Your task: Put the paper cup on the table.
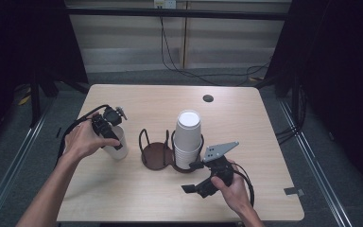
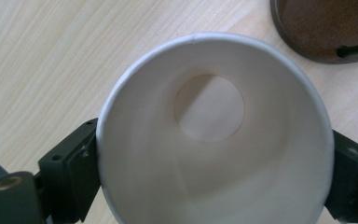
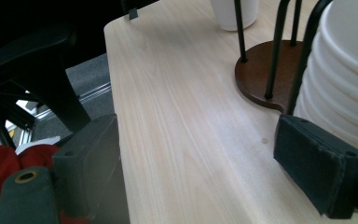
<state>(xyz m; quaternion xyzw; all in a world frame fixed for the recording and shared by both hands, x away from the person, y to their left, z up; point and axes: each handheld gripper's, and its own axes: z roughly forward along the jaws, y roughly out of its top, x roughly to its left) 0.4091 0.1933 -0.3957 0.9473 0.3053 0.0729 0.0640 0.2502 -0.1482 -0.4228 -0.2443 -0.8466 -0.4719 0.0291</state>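
Black jaws of the left gripper (image 2: 209, 186) flank a white paper cup (image 2: 214, 135) standing on the table (image 1: 137, 189); contact with its wall cannot be told. Just right of this cup stands a brown wire holder (image 1: 155, 153) carrying a stack of cups (image 1: 188, 139). Beside that stack, the right gripper (image 3: 205, 172) holds its jaws apart, empty.

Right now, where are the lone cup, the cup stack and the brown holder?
cup (image 2: 261, 186): left gripper view, inner wall.
cup stack (image 1: 188, 135): high view, side of the top cup.
holder (image 1: 155, 155): high view, bare brown base.
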